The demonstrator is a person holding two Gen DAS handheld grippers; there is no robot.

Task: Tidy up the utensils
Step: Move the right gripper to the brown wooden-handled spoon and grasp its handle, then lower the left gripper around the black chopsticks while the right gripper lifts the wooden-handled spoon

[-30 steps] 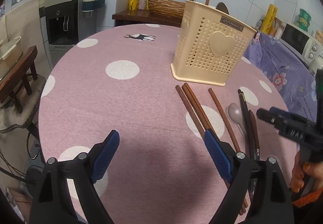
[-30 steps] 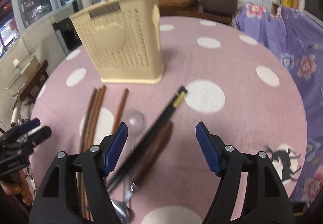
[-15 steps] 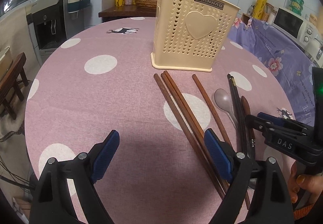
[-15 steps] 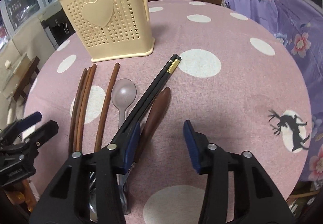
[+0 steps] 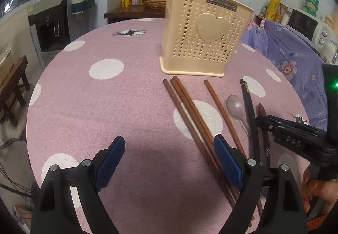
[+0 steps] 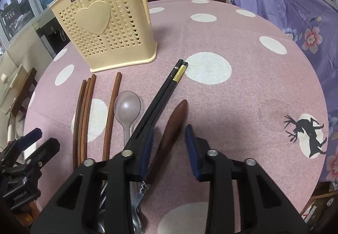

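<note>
Right wrist view: the right gripper [image 6: 169,147] has its blue-padded fingers [image 6: 191,145] partly drawn in on either side of the dark brown wooden handle [image 6: 172,130], with a gap left on the right side, so nothing is clamped yet. The handle lies on the pink dotted tablecloth [image 6: 243,107], just beside the pair of black chopsticks [image 6: 162,96] and near the translucent plastic spoon [image 6: 126,109]. I judge it light, stiff and smooth, likely to roll; a hold across its thick middle looks safest. The cream perforated plastic utensil basket [image 6: 105,29] stands beyond, upright. The left gripper [image 5: 169,160] hangs spread wide, empty, its right finger over the reddish-brown wooden chopsticks [image 5: 190,111]. Compared with half a second ago, the right fingers are closer together and straddle the handle more squarely; the left gripper's spread is unchanged.
</note>
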